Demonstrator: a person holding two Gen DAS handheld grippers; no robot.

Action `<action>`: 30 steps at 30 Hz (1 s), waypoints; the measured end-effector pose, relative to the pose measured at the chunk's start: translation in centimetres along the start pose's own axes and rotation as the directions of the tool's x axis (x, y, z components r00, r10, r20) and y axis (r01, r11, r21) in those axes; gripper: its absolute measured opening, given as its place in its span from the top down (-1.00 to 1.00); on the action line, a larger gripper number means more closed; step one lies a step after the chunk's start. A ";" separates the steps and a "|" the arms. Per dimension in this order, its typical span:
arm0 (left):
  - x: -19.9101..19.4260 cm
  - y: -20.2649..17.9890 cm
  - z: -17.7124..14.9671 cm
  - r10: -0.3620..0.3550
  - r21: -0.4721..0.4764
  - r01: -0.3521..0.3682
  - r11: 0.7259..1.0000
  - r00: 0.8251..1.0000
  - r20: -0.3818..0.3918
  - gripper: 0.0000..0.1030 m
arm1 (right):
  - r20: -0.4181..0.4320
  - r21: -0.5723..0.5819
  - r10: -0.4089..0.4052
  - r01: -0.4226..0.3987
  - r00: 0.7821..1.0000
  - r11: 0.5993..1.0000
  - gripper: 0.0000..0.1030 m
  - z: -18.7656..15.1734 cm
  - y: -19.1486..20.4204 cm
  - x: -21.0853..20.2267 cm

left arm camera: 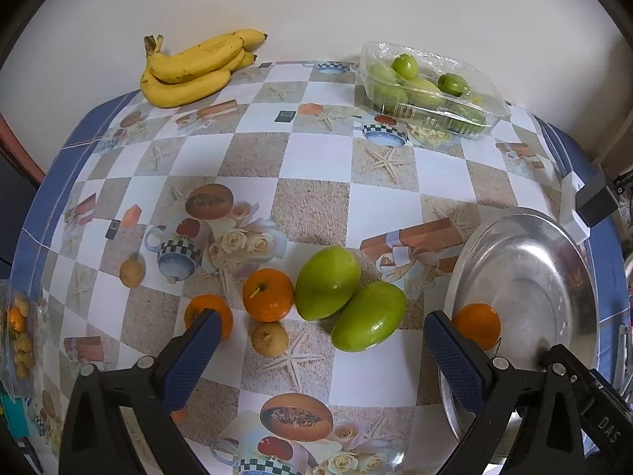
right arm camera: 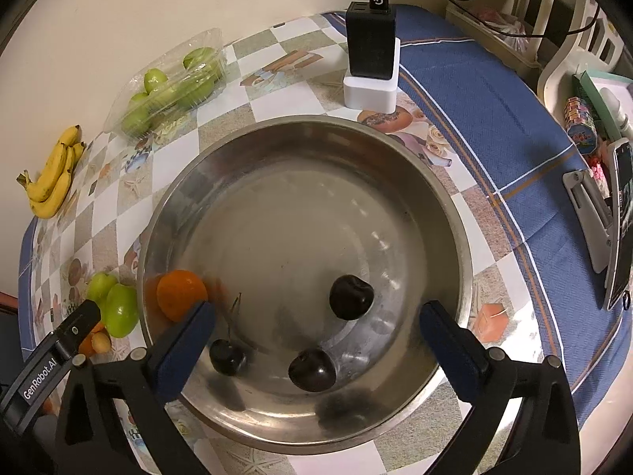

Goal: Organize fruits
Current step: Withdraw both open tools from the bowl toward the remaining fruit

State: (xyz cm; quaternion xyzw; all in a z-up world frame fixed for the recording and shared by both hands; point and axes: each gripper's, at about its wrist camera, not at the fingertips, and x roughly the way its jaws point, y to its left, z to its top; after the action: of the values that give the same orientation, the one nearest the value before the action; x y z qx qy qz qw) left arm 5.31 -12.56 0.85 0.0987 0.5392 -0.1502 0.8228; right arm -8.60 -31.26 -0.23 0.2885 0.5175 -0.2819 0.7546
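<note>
My left gripper (left arm camera: 322, 326) hangs open over two green mangoes (left arm camera: 327, 282) lying side by side on the tablecloth, with nothing pressed between its pads. Two oranges (left arm camera: 269, 295) lie left of the mangoes, one half hidden behind the left finger (left arm camera: 198, 352). A small brown fruit (left arm camera: 270, 338) sits just below them. My right gripper (right arm camera: 318, 312) is open above the steel bowl (right arm camera: 304, 182). The bowl holds a blurred orange (right arm camera: 180, 295) at its left wall and three dark round fruits (right arm camera: 351, 297).
Bananas (left arm camera: 194, 67) and a clear plastic box of green fruits (left arm camera: 427, 91) lie along the far wall. A black charger on a white block (right arm camera: 372, 51) stands behind the bowl. A phone on a stand (right arm camera: 621, 221) is at the right. A bag of small fruits (left arm camera: 19, 336) is at the left edge.
</note>
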 end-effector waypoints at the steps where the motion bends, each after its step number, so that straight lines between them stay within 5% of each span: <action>1: 0.0 0.0 0.0 0.001 0.000 -0.001 1.000 1.000 0.002 -1.00 | 0.000 0.003 0.003 -0.003 1.000 1.000 -1.00 0.0 0.0 0.0; 18: -0.3 1.1 0.2 -0.008 0.012 0.008 1.000 1.000 0.005 -1.00 | -0.004 -0.015 0.021 -0.021 1.000 1.000 -1.00 -0.2 1.2 0.1; 30: -0.6 9.8 1.1 0.087 -0.107 -0.085 0.991 0.996 0.017 -1.00 | -0.009 -0.132 0.116 -0.117 0.993 0.984 -1.00 -1.2 7.0 -0.1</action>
State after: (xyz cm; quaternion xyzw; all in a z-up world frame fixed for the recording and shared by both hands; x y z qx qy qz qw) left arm 9.46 -3.69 1.79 0.0762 0.5330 -0.0869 0.8382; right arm -4.30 -25.60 0.53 0.2677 0.5178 -0.2022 0.7870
